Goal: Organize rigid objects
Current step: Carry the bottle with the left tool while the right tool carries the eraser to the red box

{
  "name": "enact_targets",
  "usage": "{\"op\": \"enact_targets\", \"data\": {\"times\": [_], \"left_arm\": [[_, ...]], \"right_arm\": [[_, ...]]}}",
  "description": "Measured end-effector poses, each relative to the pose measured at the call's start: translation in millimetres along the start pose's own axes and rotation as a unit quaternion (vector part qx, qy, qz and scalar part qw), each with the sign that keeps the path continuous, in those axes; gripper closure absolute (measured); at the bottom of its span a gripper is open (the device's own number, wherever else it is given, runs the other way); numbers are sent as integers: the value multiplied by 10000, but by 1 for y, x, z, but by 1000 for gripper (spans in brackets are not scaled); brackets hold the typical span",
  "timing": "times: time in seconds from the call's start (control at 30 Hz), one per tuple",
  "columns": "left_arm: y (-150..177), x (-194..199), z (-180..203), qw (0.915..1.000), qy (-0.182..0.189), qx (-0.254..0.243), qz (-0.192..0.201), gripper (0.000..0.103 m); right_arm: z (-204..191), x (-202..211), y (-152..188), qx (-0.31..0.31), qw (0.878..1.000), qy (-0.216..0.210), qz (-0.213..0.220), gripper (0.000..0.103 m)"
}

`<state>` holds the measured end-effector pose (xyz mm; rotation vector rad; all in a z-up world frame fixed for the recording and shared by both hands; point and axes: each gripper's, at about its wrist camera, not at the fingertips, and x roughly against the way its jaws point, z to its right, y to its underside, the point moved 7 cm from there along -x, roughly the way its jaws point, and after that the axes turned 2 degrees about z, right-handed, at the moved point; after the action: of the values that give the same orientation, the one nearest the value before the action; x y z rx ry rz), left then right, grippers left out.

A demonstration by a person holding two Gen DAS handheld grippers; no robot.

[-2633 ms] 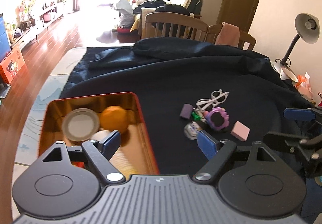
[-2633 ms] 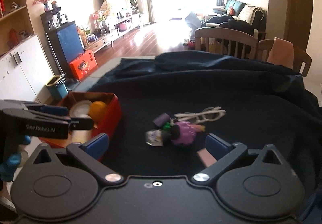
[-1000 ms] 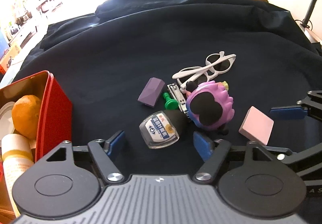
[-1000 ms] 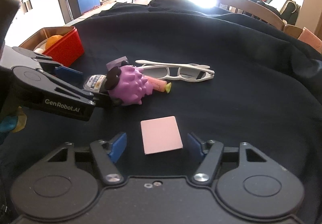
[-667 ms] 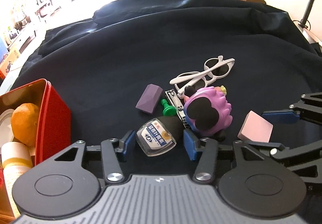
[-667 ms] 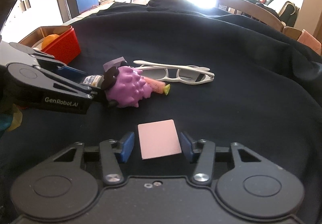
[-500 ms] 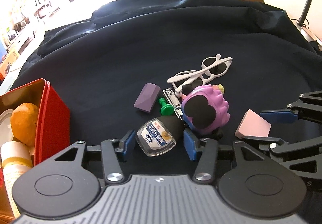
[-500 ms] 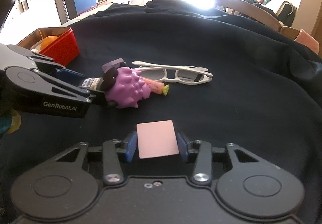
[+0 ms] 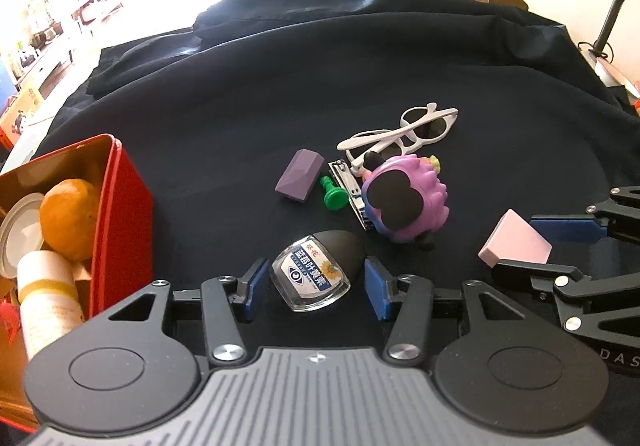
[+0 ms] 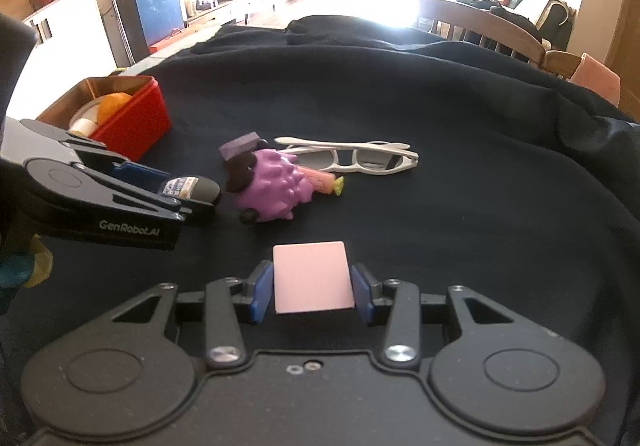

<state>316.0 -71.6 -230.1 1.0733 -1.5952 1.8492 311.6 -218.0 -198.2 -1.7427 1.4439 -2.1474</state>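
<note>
Right gripper point(image 10: 312, 288) pinches the pink block point(image 10: 312, 278) (light, stiff); left gripper point(image 9: 314, 280), narrowed, flanks the slippery glass bottle point(image 9: 316, 270) at six o'clock.

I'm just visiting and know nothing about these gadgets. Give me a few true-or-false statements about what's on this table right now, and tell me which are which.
1. The right gripper has the pink block between its fingers. True.
2. The red tin holds an orange. True.
3. The white sunglasses lie inside the red tin. False: they lie on the dark cloth, behind the purple spiky toy.
4. The left gripper is closing on the green pawn. False: a small glass bottle with a black cap lies between its fingers.
5. The purple block sits beside the green pawn. True.
</note>
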Motion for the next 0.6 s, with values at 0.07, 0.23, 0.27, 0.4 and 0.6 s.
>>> {"op": "enact_targets", "data": {"times": [0.07,0.23,0.27,0.4,0.6], "left_arm": [[1,6,0,10000,15,2,17,53],[3,23,-3,10000,30,43,57,53],[3,26,-4,9999,39,78,70,53],[4,42,-10,9997,83,212,110,53],[4,66,-18,9990,166,381,177,53]], "right_arm": [[-4,6,0,-62,10000,-20,-11,62],[-16,22,-3,-99,9999,-69,62,62],[-19,26,-5,-103,9999,-78,89,62],[-32,38,-11,-73,9997,-139,203,62],[-50,53,-19,-85,9992,-172,347,62]]}}
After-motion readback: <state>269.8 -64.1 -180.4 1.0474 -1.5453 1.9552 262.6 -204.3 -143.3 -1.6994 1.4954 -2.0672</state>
